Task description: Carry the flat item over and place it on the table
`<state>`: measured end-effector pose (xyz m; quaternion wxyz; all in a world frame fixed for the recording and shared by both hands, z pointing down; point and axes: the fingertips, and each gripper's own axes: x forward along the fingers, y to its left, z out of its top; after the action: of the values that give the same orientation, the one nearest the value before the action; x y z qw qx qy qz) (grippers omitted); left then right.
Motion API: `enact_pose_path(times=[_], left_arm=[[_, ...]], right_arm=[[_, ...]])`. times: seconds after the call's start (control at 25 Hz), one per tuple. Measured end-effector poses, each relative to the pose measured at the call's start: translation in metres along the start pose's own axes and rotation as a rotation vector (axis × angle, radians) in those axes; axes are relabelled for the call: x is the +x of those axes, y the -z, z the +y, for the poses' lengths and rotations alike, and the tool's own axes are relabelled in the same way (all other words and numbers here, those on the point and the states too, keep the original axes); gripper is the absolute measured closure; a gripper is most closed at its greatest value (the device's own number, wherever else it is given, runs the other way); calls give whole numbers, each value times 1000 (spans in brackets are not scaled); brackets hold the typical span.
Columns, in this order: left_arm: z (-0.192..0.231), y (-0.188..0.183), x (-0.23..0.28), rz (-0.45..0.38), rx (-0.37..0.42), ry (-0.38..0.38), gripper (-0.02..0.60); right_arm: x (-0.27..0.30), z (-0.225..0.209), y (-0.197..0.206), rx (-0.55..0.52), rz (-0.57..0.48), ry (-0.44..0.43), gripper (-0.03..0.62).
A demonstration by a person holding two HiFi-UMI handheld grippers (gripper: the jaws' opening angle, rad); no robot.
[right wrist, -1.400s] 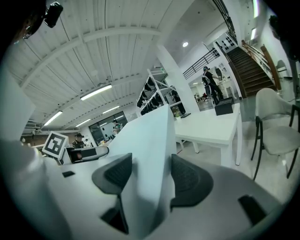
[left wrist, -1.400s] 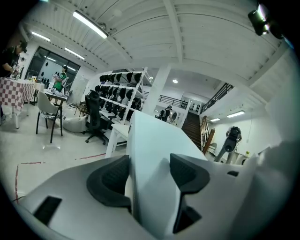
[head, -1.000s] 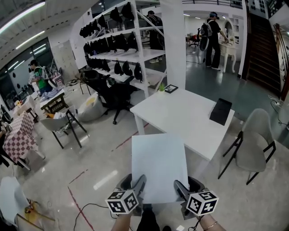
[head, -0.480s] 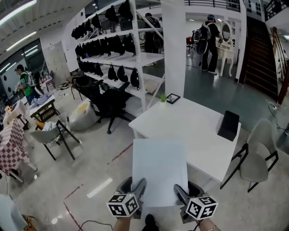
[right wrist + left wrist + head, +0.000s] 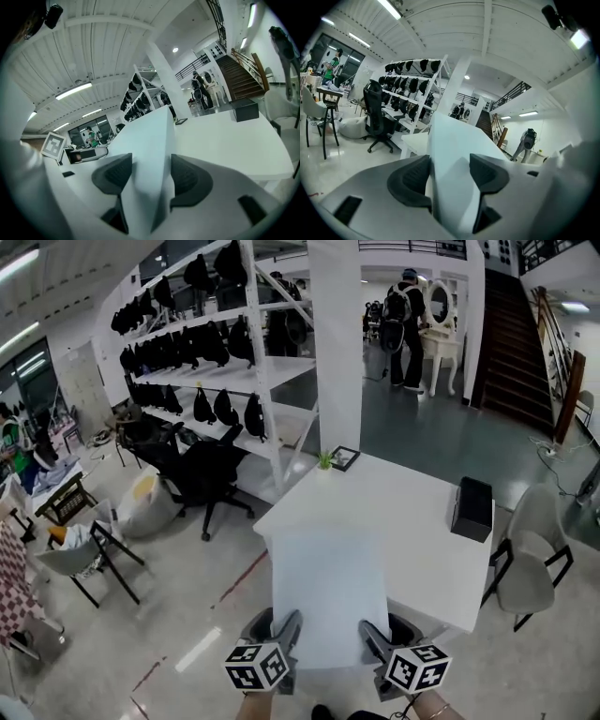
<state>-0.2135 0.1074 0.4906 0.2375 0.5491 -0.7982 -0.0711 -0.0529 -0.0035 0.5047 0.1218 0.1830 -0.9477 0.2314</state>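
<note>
A flat white board point(image 5: 328, 592) is held level in front of me, its far edge over the near part of the white table point(image 5: 412, 512). My left gripper point(image 5: 286, 629) is shut on the board's near left edge, and my right gripper point(image 5: 370, 632) is shut on its near right edge. In the left gripper view the white board point(image 5: 450, 154) runs out between the two dark pads point(image 5: 410, 180). The right gripper view shows the white board point(image 5: 147, 150) clamped the same way, with the table point(image 5: 234, 140) stretching beyond.
On the table stand a black box point(image 5: 472, 509), a small plant point(image 5: 325, 459) and a framed picture point(image 5: 344, 457). A grey chair point(image 5: 534, 554) sits at its right. A pillar point(image 5: 336, 343), shelves with dark bags point(image 5: 202, 362) and a black office chair point(image 5: 206, 474) lie beyond.
I have moved closer to the table with the board held in both grippers. The table now lies directly under the board's far edge.
</note>
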Motion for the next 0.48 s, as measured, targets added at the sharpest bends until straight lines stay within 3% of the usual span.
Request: enact_pose_path(times=[0.48], left_arm=[[16,-28,98,50,9,67,314]], right_arm=[[64,-45,-37,25,-26,86,338]])
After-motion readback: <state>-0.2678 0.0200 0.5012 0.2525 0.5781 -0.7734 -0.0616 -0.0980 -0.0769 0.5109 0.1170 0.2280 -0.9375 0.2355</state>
